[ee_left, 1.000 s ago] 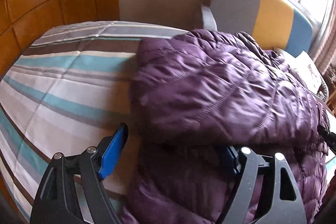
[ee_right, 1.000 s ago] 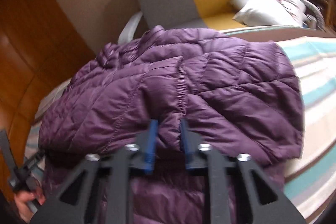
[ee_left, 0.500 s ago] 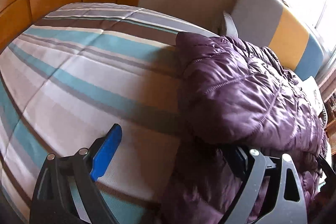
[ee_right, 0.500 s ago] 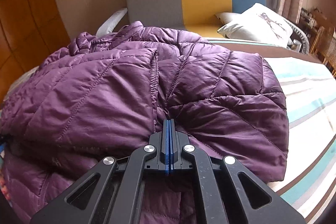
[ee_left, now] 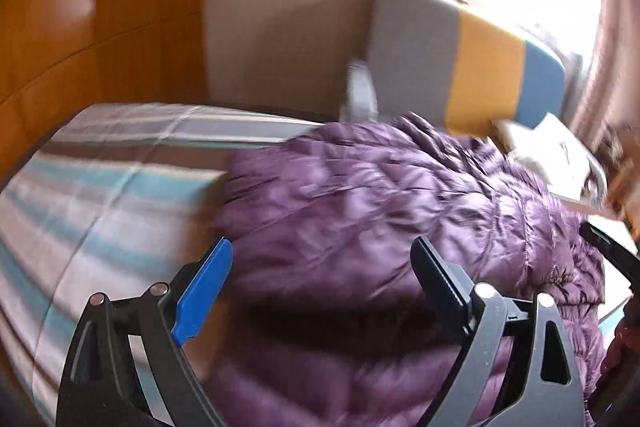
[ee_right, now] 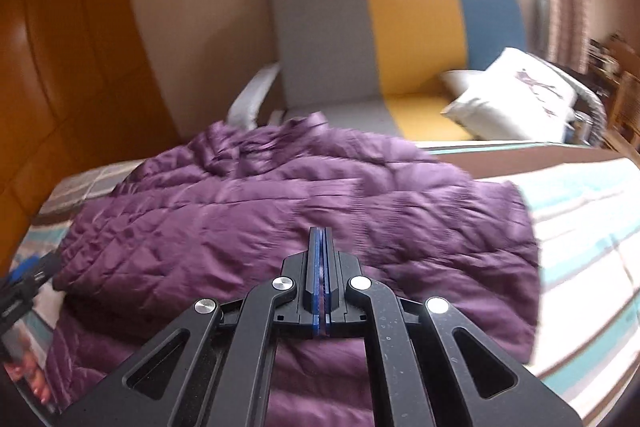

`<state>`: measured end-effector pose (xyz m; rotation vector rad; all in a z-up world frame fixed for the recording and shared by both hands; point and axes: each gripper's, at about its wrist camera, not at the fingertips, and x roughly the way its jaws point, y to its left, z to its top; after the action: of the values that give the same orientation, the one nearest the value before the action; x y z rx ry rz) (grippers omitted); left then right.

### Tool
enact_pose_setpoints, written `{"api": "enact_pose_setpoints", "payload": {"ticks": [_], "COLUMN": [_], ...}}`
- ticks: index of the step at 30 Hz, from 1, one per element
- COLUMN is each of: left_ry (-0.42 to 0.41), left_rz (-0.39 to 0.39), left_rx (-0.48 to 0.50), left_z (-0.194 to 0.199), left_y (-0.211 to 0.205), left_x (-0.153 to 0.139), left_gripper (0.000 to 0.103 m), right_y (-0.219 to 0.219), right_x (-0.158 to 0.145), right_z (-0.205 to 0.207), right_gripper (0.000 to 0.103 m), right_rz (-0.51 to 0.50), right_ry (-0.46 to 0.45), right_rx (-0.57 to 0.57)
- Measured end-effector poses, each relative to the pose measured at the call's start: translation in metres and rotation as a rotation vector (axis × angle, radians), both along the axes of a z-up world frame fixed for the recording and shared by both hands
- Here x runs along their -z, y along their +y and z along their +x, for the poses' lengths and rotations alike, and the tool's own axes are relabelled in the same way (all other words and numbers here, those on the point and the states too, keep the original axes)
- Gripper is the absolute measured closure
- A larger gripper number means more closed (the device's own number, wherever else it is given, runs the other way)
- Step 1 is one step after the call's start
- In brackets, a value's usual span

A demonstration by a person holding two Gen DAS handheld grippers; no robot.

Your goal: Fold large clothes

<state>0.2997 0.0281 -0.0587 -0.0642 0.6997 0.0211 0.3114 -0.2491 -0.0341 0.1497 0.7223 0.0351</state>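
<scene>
A purple quilted jacket (ee_left: 380, 211) (ee_right: 280, 219) lies folded on the striped bed cover (ee_left: 100, 195), its top layer doubled over the lower part. My left gripper (ee_left: 324, 267) hangs open just above the jacket's left edge, nothing between its fingers. My right gripper (ee_right: 320, 233) is shut, its tips over the middle of the folded top layer; I see no cloth drawn up by it. Each gripper shows at the edge of the other's view, the right gripper (ee_left: 612, 259) and the left gripper (ee_right: 28, 279), each with a hand behind it.
Beyond the bed stands a sofa (ee_right: 400, 39) in grey, yellow and blue with a white cushion (ee_right: 516, 99). A wooden panelled wall (ee_left: 100, 11) runs along the left. The striped bed cover (ee_right: 580, 227) stretches to the right of the jacket.
The right jaws closed on a pucker of the jacket, then rose; the pucker is gone now. The left gripper swung left over the cover, then back above the jacket's edge, staying open.
</scene>
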Motion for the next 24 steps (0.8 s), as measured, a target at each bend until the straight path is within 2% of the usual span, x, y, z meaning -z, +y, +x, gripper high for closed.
{"api": "enact_pose_setpoints", "payload": {"ticks": [3, 6, 8, 10, 14, 18, 24], "left_ry": [0.028, 0.079, 0.131, 0.152, 0.151, 0.137, 0.090], "left_rz": [0.130, 0.180, 0.114, 0.082, 0.119, 0.133, 0.107], "left_rx": [0.057, 0.055, 0.038, 0.038, 0.035, 0.023, 0.051], "left_z": [0.027, 0.039, 0.049, 0.054, 0.054, 0.046, -0.002], "left_y": [-0.024, -0.027, -0.015, -0.010, -0.017, -0.019, -0.019], "left_x": [0.014, 0.035, 0.046, 0.051, 0.053, 0.048, 0.034], "left_gripper": [0.013, 0.012, 0.011, 0.011, 0.011, 0.010, 0.006], "right_y": [0.017, 0.024, 0.026, 0.027, 0.035, 0.036, 0.040], "right_x": [0.013, 0.033, 0.047, 0.053, 0.056, 0.056, 0.056], "right_z": [0.017, 0.030, 0.030, 0.030, 0.031, 0.030, 0.029], "right_gripper": [0.102, 0.102, 0.102, 0.102, 0.102, 0.102, 0.102], "right_rz": [-0.034, -0.100, -0.112, -0.127, -0.197, -0.209, -0.229], "right_ry": [0.045, 0.099, 0.111, 0.115, 0.110, 0.107, 0.101], "right_rx": [-0.050, -0.045, -0.037, -0.036, -0.027, -0.024, -0.020]}}
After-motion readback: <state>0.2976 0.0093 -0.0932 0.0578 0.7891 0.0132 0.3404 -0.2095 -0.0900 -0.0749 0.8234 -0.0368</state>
